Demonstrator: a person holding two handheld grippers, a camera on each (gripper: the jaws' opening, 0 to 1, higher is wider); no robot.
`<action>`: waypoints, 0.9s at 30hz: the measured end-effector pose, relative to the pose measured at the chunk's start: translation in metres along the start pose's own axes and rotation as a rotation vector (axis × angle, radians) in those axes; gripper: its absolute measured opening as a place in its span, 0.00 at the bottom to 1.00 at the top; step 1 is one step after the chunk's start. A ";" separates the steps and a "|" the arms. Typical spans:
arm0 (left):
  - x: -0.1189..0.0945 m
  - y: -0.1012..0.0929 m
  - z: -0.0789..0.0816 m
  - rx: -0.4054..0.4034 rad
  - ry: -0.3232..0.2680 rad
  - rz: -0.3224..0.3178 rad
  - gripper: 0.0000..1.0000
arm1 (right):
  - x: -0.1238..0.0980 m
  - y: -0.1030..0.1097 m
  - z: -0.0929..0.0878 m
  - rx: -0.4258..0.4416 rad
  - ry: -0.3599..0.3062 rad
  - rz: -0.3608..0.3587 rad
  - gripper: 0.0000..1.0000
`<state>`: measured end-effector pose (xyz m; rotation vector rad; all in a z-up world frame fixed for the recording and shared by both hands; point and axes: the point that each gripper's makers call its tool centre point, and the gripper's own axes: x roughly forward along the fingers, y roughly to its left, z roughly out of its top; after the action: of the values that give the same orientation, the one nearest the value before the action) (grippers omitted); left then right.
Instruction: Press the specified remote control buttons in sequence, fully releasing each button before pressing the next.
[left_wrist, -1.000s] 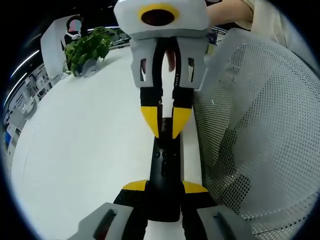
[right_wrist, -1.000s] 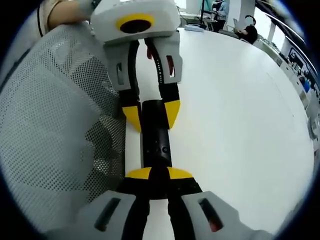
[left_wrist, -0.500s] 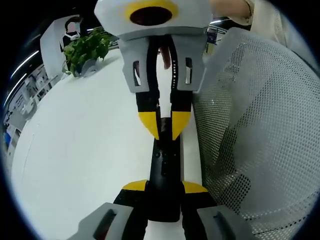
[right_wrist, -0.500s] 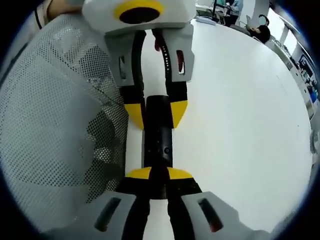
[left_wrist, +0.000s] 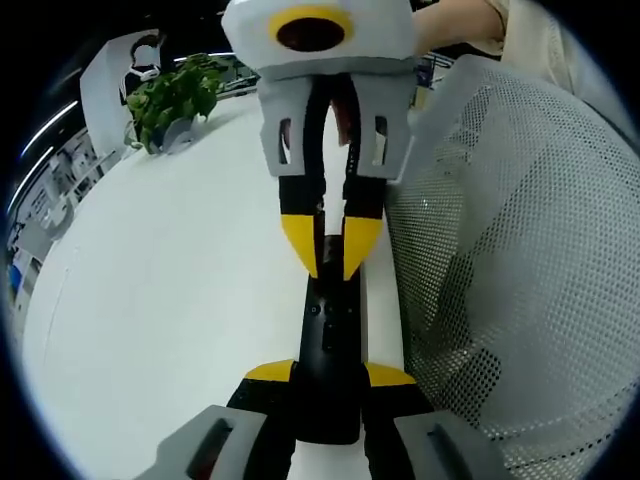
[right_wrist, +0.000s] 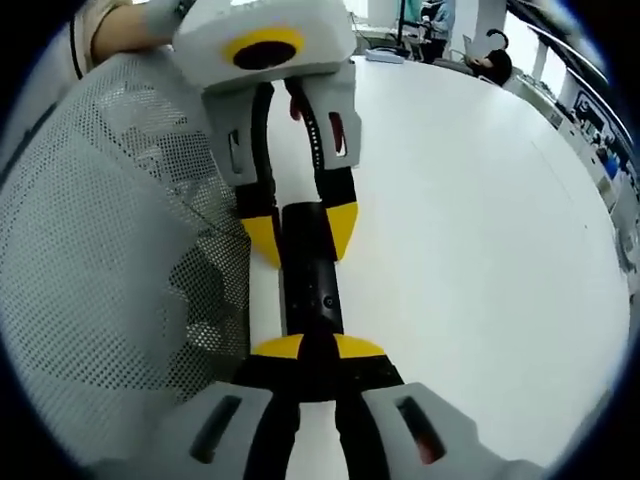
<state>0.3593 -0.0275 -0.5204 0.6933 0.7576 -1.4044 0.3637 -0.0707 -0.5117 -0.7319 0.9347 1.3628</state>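
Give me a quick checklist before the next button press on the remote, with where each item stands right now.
1. Left claw clamps the remote by its sides: ok.
2. Right claw has its tips over the remote's face: ok.
3. Right claw's jaws drawn together for a narrow press: ok.
4. Button fully released: cannot tell.
5. Which button lies under the tips: cannot tell.
6. Remote in sight in both views: ok.

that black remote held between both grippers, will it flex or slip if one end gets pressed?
The remote looks like a rigid slab, straight between the grippers, so flex seems unlikely. Its glossy black surface could be slippery. The left gripper clamps one end; the right gripper pinches the other, so pressing probably pivots it little. It seems light, held off the table.
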 end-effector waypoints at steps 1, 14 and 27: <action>0.000 0.000 0.000 0.000 0.000 0.000 0.24 | 0.000 0.000 0.001 0.001 0.001 0.001 0.08; 0.001 0.000 0.000 0.002 0.001 0.000 0.24 | 0.003 0.001 0.004 -0.061 0.045 0.004 0.07; 0.001 0.001 0.000 0.003 0.003 -0.001 0.24 | 0.005 0.000 0.002 -0.042 0.050 0.003 0.07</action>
<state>0.3600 -0.0284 -0.5210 0.6975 0.7592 -1.4059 0.3640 -0.0666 -0.5147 -0.7993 0.9493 1.3756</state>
